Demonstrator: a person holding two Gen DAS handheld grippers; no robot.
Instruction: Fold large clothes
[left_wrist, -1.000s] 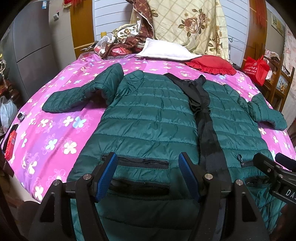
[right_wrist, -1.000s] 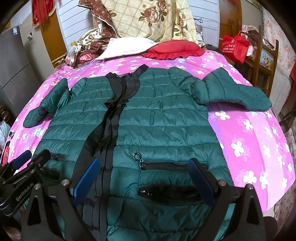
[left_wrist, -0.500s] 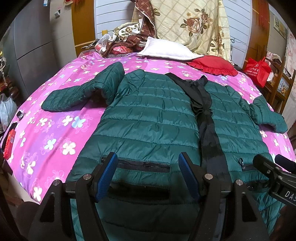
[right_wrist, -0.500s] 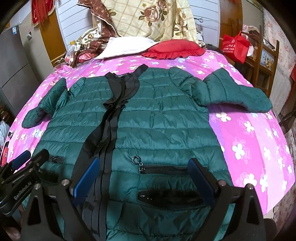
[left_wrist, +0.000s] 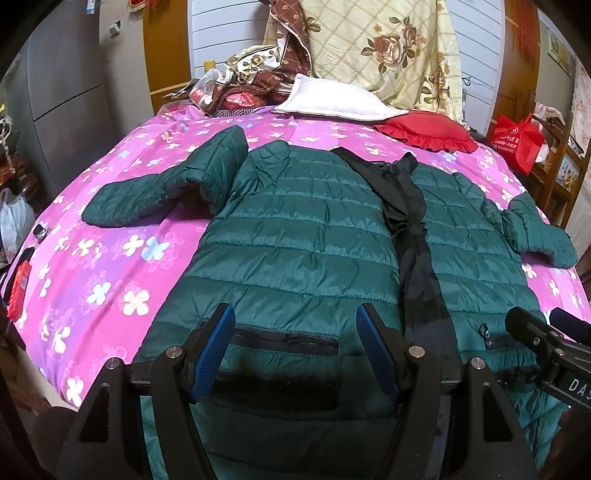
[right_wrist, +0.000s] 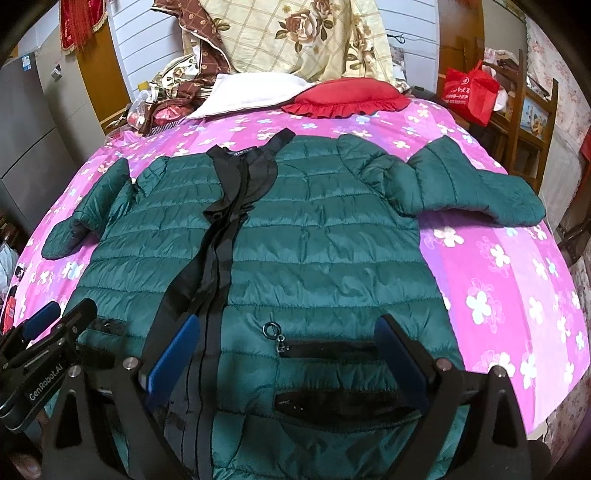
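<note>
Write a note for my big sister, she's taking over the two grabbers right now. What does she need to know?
Left gripper: open, holding nothing, over the coat's hem by a pocket.
Right gripper: open, holding nothing, over the hem by the other pocket.
The green puffer coat lies flat, front up, on the pink flowered bedspread, collar toward the white pillow and red cushion. One sleeve sticks out to the left, the other sleeve to the right.
Done: coat spread out.
Left: every fold; probably sleeves in first.

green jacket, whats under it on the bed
The green jacket lies flat, front up, on the pink flowered bedsheet, which shows around it. Anything between jacket and sheet is covered, so that cannot be told.
</note>
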